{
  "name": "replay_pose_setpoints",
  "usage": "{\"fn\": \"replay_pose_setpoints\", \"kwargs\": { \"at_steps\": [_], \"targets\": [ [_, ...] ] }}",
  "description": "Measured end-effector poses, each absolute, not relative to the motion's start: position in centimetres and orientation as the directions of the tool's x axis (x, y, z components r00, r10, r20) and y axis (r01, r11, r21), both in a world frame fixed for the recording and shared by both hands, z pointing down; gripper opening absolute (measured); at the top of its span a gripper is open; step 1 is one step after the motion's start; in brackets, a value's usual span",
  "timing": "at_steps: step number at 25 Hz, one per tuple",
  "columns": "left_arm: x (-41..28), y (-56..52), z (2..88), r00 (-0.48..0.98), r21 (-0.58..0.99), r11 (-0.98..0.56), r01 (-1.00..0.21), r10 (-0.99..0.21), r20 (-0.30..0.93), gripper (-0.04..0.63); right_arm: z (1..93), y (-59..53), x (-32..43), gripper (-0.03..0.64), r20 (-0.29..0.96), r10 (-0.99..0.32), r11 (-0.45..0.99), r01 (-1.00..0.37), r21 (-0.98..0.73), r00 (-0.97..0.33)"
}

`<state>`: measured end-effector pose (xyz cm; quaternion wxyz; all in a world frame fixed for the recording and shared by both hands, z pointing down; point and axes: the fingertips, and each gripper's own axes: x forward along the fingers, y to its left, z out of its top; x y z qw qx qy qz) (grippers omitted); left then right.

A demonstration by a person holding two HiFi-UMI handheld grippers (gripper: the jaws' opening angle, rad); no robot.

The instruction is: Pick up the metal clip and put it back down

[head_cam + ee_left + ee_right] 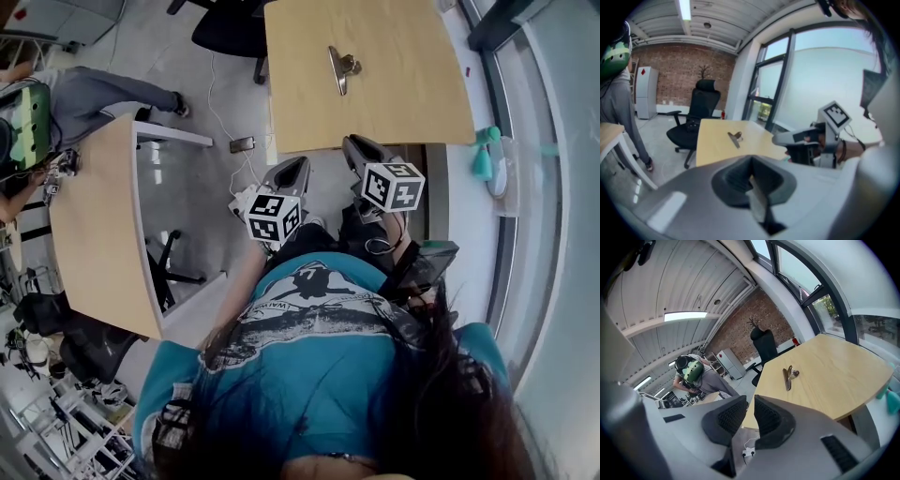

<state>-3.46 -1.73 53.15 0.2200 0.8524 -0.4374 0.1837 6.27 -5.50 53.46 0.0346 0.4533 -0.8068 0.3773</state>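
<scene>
The metal clip [342, 67] lies flat on the light wooden table [403, 103], towards its far side. Both grippers hover at the table's near edge, well short of the clip. My left gripper [293, 171] is left of the table's corner; in the left gripper view its dark pads [733, 180] meet with nothing between them, and the clip [735, 138] shows far ahead. My right gripper [361, 148] points at the table edge. Its pads [771, 420] stand a narrow gap apart and hold nothing, with the clip [788, 377] ahead on the table [834, 371].
A second wooden table [98, 225] stands at the left, with a person in grey [103, 94] bent over beside it. A black office chair [230, 28] sits beyond the clip table. A power strip and cables [242, 144] lie on the floor. A window wall [553, 187] runs along the right.
</scene>
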Motion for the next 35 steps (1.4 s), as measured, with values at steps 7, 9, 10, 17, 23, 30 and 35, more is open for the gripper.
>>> {"fn": "replay_pose_setpoints", "kwargs": {
  "at_steps": [7, 9, 10, 17, 23, 30, 35],
  "targets": [
    [-10.4, 0.5, 51.7, 0.595, 0.232, -0.557, -0.798, -0.665, 0.451, 0.003, 52.0, -1.9, -0.6, 0.046, 0.393, -0.736, 0.254, -0.763, -0.595, -0.551],
    [-11.9, 1.1, 51.5, 0.617, 0.250, -0.571, -0.782, -0.653, 0.439, 0.003, 51.6, -0.7, -2.0, 0.043, 0.397, -0.747, 0.232, -0.768, -0.596, -0.534],
    [-12.4, 1.4, 51.4, 0.629, 0.258, -0.580, -0.773, -0.645, 0.434, 0.003, 51.4, 0.0, -2.5, 0.043, 0.400, -0.753, 0.221, -0.774, -0.594, -0.522],
    [-13.7, 5.3, 51.3, 0.688, 0.288, -0.631, -0.720, -0.599, 0.410, 0.003, 51.0, 4.9, -3.7, 0.040, 0.422, -0.782, 0.164, -0.805, -0.570, -0.458],
    [-13.5, 7.6, 50.6, 0.694, 0.287, -0.636, -0.717, -0.605, 0.391, 0.003, 50.3, 7.6, -3.2, 0.038, 0.424, -0.788, 0.169, -0.819, -0.548, -0.446],
    [-10.6, 12.3, 49.7, 0.685, 0.289, -0.622, -0.728, -0.636, 0.356, 0.003, 50.5, 13.4, -0.9, 0.038, 0.419, -0.781, 0.195, -0.818, -0.542, -0.464],
    [-8.2, 17.7, 50.8, 0.685, 0.296, -0.620, -0.727, -0.624, 0.375, 0.003, 51.1, 18.8, 0.9, 0.038, 0.424, -0.769, 0.204, -0.812, -0.546, -0.479]
  ]
}}
